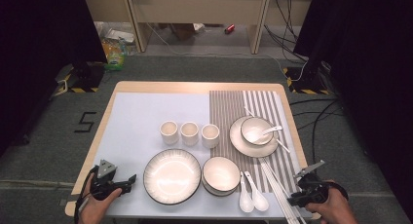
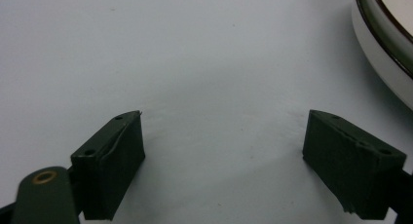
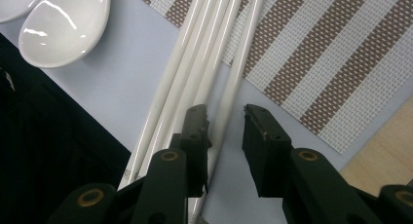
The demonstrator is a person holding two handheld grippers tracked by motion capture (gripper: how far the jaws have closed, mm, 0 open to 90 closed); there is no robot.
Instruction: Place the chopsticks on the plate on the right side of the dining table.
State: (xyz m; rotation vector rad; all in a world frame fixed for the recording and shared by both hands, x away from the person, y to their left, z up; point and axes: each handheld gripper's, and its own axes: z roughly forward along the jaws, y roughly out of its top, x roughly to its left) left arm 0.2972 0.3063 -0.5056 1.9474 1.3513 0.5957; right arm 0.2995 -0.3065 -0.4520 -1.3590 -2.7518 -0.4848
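At the lower right of the high view the right gripper sits low over the near ends of the white chopsticks, which run from the bottom edge up toward the striped placemat. In the right gripper view its jaws stand narrowly apart and straddle the outermost chopstick; the pads do not appear to press on it yet, so nothing is held. The narrow gap looks chosen to pick one stick out of the bundle lying side by side.

At the lower left the left gripper rests with jaws wide apart on bare pale table cover, holding nothing, probably parked clear of the work. The rim of the large plate shows at the upper right of the left gripper view.

Just left of the chopsticks lie two white soup spoons, then a stack of bowls. Farther up the frame three cups stand in a row, and on the placemat a bowl with a spoon sits on a plate, apparently one finished setting.
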